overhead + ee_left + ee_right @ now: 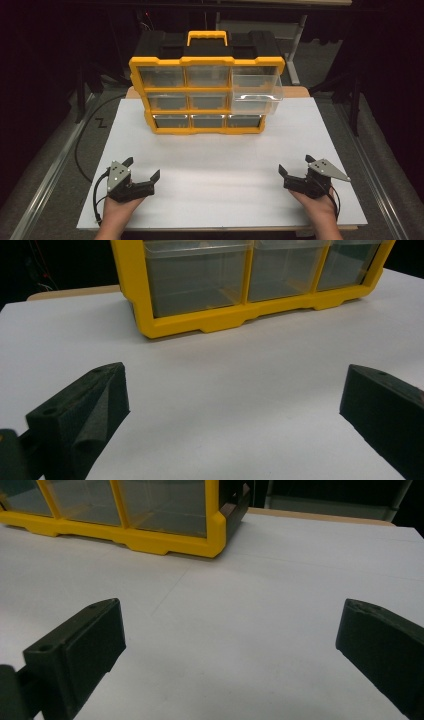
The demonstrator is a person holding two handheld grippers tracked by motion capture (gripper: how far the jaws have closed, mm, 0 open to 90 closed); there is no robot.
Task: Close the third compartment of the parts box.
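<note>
A yellow and black drawer cabinet [206, 85] with clear drawers stands at the far middle of the white table [220, 170]. Its top-right drawer [256, 82] and the one below it stick out toward me. My left gripper [143, 168] rests open near the front left of the table, nothing between its jaws. My right gripper [296, 165] rests open near the front right, also empty. In the left gripper view the cabinet's bottom row [250, 285] lies ahead of the gripper [235, 400]. The right gripper view has the cabinet's bottom right corner [210, 535] ahead of that gripper [230, 640].
Black cables [82, 145] trail off the table's left side over the grey floor. A desk frame [295, 40] stands behind the cabinet. The white surface between the grippers and the cabinet is bare.
</note>
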